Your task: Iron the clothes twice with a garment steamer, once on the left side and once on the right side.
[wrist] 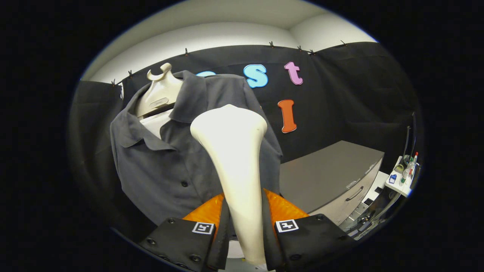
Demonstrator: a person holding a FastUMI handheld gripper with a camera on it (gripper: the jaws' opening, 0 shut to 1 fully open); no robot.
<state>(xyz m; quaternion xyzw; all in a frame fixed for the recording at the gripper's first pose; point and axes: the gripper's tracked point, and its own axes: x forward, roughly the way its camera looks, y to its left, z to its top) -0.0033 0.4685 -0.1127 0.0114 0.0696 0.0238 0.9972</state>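
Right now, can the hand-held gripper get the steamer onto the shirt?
Probably yes. The hand-held gripper is shut on the steamer, whose head is right at the grey shirt, with nothing between them.

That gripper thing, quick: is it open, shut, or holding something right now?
Gripper: shut on the garment steamer, its jaws pressing the handle from both sides, the head up in front of the grey shirt.

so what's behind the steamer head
The grey shirt on the mannequin hangs behind the steamer, which the gripper clamps. The head covers the shirt's middle, so contact cannot be judged.
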